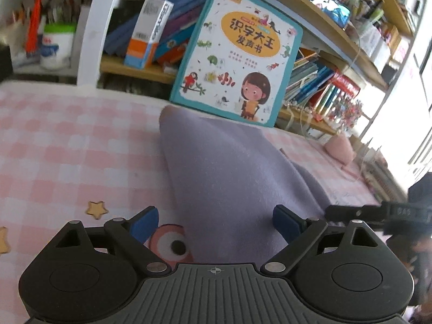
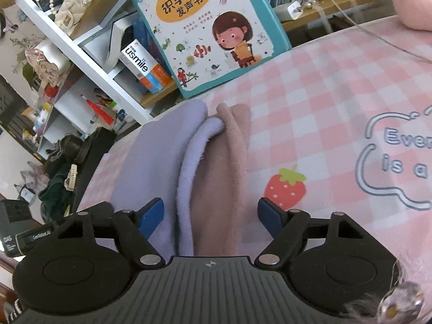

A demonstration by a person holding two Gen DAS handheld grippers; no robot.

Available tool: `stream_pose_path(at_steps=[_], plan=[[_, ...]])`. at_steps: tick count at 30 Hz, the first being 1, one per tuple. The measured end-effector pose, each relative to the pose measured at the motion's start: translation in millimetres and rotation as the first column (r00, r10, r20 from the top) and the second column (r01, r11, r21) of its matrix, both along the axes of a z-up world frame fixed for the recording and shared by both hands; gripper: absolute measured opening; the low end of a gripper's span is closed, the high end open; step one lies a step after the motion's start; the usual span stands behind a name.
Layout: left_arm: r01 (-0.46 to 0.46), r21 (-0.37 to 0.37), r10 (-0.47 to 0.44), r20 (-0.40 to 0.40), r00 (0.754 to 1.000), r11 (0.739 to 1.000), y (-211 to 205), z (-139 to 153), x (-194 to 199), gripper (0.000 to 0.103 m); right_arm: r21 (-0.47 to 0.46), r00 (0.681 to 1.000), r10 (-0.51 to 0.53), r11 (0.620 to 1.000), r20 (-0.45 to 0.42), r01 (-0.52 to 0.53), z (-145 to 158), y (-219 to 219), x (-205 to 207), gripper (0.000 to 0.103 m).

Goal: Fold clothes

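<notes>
Clothes: lilac garment (image 1: pixel 229 178) lies folded on the pink checked tablecloth (image 1: pixel 67 140), near end cut off below both cameras. Right wrist view shows a dusty-pink layer (image 2: pixel 218 189) beside the lilac; whether lining or a separate piece, cannot tell. Children's book (image 1: pixel 237 54) leans behind, lower edge partly hidden. Left gripper (image 1: pixel 216 222) and right gripper (image 2: pixel 210 216): jaws spread, pads clear of the cloth.
</notes>
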State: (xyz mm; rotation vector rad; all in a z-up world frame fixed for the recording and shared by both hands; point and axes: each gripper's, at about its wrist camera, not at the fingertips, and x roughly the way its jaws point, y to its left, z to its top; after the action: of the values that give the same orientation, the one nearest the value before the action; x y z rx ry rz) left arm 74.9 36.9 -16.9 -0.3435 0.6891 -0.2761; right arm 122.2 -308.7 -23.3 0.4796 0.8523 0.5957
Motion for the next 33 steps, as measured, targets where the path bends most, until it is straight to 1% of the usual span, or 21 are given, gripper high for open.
stream_pose_path(at_steps=[1, 2, 5, 7, 8, 10, 13, 15, 17, 19, 20, 22, 24, 26, 29, 32, 33], plan=[[0.001, -0.011, -0.001, -0.004, 1.0, 1.0, 0, -2, 2, 0.093, 0.003, 1.0, 0.008, 1.0, 0.001, -0.008, -1, 3, 2, 0.066], [0.002, -0.02, -0.002, -0.006, 1.0, 1.0, 0, -4, 4, 0.093, 0.006, 1.0, 0.017, 1.0, 0.002, -0.017, -2, 6, 3, 0.064], [0.017, -0.056, -0.018, -0.005, 1.0, 0.998, -1, -8, 8, 0.085, -0.02, 0.999, 0.033, 0.999, 0.03, -0.032, -1, 17, 3, 0.062], [0.012, -0.044, -0.012, 0.013, 1.0, 0.999, -5, -8, 7, 0.079, -0.048, 0.996, 0.051, 0.998, 0.066, -0.048, -1, 23, 1, 0.051], [0.011, -0.022, -0.01, 0.027, 1.0, 1.0, -9, -7, 5, 0.078, -0.053, 0.994, 0.06, 0.997, 0.092, -0.055, -1, 24, -2, 0.048], [0.008, 0.03, -0.009, 0.058, 0.998, 1.0, -17, -4, -1, 0.07, -0.084, 0.985, 0.07, 0.995, 0.157, -0.058, 1, 28, -10, 0.04], [0.004, 0.135, -0.017, 0.092, 0.996, 0.991, -33, 4, -8, 0.068, -0.17, 0.963, 0.094, 0.984, 0.253, -0.052, 6, 37, -22, 0.036], [0.0, 0.185, -0.02, 0.104, 0.994, 0.983, -39, 7, -10, 0.068, -0.213, 0.952, 0.108, 0.976, 0.287, -0.047, 8, 42, -26, 0.036], [-0.001, 0.178, -0.016, 0.093, 0.996, 0.984, -37, 7, -9, 0.068, -0.244, 0.943, 0.119, 0.969, 0.311, -0.042, 9, 46, -29, 0.036], [-0.002, 0.155, -0.01, 0.076, 0.997, 0.988, -33, 6, -7, 0.07, -0.211, 0.952, 0.107, 0.976, 0.287, -0.046, 7, 41, -24, 0.038], [-0.002, 0.14, -0.008, 0.065, 0.998, 0.99, -30, 5, -5, 0.07, -0.184, 0.96, 0.097, 0.982, 0.263, -0.048, 5, 37, -20, 0.039], [0.008, 0.128, -0.015, 0.049, 0.999, 0.992, -28, 6, -3, 0.071, -0.119, 0.977, 0.069, 0.992, 0.202, -0.045, 1, 30, -12, 0.046], [0.018, 0.124, -0.022, 0.034, 0.999, 0.992, -27, 6, 0, 0.071, -0.055, 0.989, 0.037, 0.998, 0.141, -0.03, -4, 23, -6, 0.048], [0.022, 0.103, -0.024, 0.015, 1.0, 0.994, -23, 5, 3, 0.072, -0.013, 0.995, 0.02, 1.0, 0.102, -0.019, -7, 20, -3, 0.05], [0.021, 0.053, -0.02, -0.013, 1.0, 0.998, -18, 2, 6, 0.073, 0.015, 0.997, 0.009, 1.0, 0.081, -0.011, -10, 18, -3, 0.052], [0.019, 0.004, -0.019, -0.044, 0.999, 1.0, -13, -2, 10, 0.074, 0.012, 0.996, 0.011, 1.0, 0.09, -0.013, -10, 19, -4, 0.052], [0.019, 0.001, -0.019, -0.05, 0.999, 1.0, -12, -1, 11, 0.074, 0.007, 0.995, 0.014, 1.0, 0.096, -0.015, -10, 20, -4, 0.05]])
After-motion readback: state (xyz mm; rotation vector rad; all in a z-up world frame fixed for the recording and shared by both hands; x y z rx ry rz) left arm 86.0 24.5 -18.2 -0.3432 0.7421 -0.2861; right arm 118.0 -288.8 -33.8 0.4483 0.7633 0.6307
